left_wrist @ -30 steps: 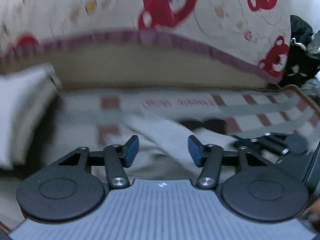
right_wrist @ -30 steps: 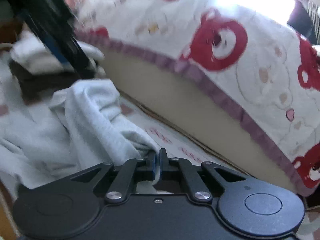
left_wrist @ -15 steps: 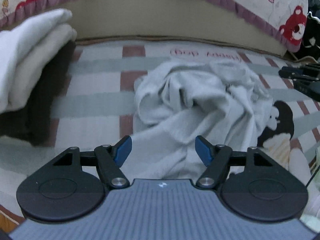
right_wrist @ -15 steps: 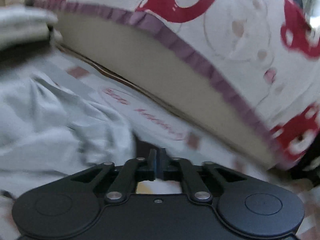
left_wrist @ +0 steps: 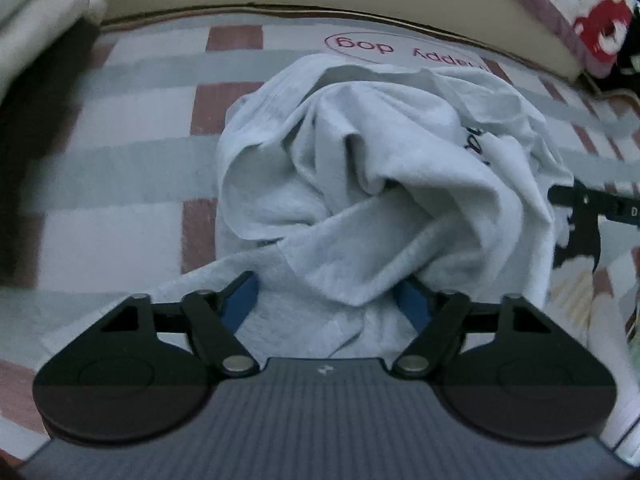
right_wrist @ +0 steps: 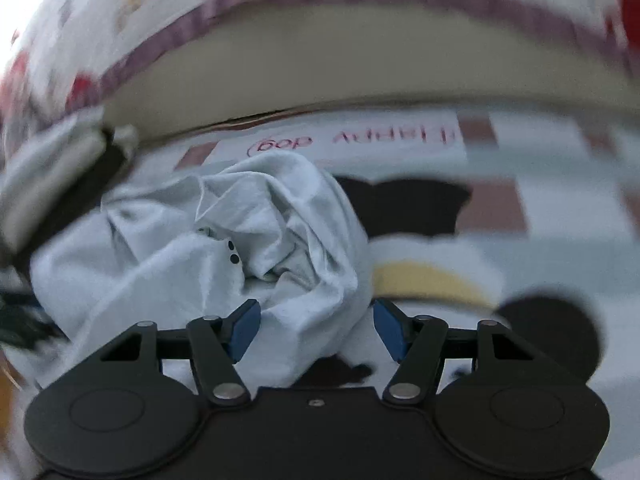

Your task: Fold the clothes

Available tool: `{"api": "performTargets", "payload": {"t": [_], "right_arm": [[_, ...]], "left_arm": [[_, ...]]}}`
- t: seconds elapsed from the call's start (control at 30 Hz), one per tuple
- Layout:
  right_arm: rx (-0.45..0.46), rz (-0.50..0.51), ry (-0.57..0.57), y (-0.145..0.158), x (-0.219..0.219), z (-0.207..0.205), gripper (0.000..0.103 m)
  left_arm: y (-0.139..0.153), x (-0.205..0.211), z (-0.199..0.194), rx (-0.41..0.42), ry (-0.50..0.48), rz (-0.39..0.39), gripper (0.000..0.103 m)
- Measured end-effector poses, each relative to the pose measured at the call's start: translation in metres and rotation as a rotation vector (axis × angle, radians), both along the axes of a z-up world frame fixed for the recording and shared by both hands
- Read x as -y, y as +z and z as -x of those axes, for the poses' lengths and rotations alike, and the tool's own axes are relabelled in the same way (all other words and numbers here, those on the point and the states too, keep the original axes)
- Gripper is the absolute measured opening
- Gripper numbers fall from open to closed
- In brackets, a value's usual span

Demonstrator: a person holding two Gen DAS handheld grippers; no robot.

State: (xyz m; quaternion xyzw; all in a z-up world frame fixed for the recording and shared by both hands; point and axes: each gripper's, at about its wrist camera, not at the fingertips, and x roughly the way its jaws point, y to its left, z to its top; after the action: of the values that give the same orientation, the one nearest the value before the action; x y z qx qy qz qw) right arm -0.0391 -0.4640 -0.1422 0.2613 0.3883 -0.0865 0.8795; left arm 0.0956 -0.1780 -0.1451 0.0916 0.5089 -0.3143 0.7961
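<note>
Hovering both my left gripper (left_wrist: pixel 330 300) and right gripper (right_wrist: pixel 316 326) spread wide, I face the crumpled white garment (left_wrist: pixel 372 184) mid-frame on the checked mat (left_wrist: pixel 132 152).

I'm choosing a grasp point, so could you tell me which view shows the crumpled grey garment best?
The left wrist view: the garment fills the centre in sharp focus, folds and printed lettering clear, spreading between the open left gripper. The right wrist view shows it smaller, off to the left and motion-blurred, beside the open right gripper.

Left gripper (left_wrist: pixel 326 300) jaws spread wide over crumpled pale grey garment (left_wrist: pixel 372 184) on checked sheet (left_wrist: pixel 132 128). Right gripper (left_wrist: pixel 592 208) tip at garment's right edge, state unclear.
</note>
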Motion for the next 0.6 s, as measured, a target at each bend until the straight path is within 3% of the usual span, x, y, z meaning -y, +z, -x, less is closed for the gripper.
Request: {"api": "performTargets", "payload": {"t": [0.07,0.13,0.17,0.23,0.3,0.37,0.5,0.6], "right_arm": [[0.002,-0.146,-0.081,-0.017,0.003,-0.002,0.068],[0.005,-0.280,-0.154,-0.034,0.005,-0.006,0.067],[0.006,-0.276,-0.154,-0.037,0.001,-0.009,0.066],[0.005,-0.161,-0.093,-0.031,-0.013,-0.017,0.035],[0.058,-0.027,-0.004,-0.019,-0.029,-0.017,0.022],[0.135,0.098,0.071,-0.003,-0.044,-0.009,0.017],[0.181,0.293,0.122,0.030,-0.059,-0.001,0.014],[0.175,0.393,0.116,0.043,-0.061,-0.004,0.012]], "left_arm": [[0.000,0.012,0.006,0.042,-0.062,-0.048,0.027],[0.009,0.026,0.015,0.124,-0.106,-0.115,0.023],[0.014,0.032,0.019,0.172,-0.123,-0.147,0.021],[0.024,0.040,0.028,0.308,-0.132,-0.222,0.020],[0.030,0.050,0.044,0.534,-0.154,-0.349,0.020],[0.032,0.054,0.053,0.664,-0.163,-0.425,0.013],[0.046,0.046,0.049,0.693,-0.075,-0.402,0.008],[0.055,0.042,0.050,0.836,-0.013,-0.444,0.003]]}}
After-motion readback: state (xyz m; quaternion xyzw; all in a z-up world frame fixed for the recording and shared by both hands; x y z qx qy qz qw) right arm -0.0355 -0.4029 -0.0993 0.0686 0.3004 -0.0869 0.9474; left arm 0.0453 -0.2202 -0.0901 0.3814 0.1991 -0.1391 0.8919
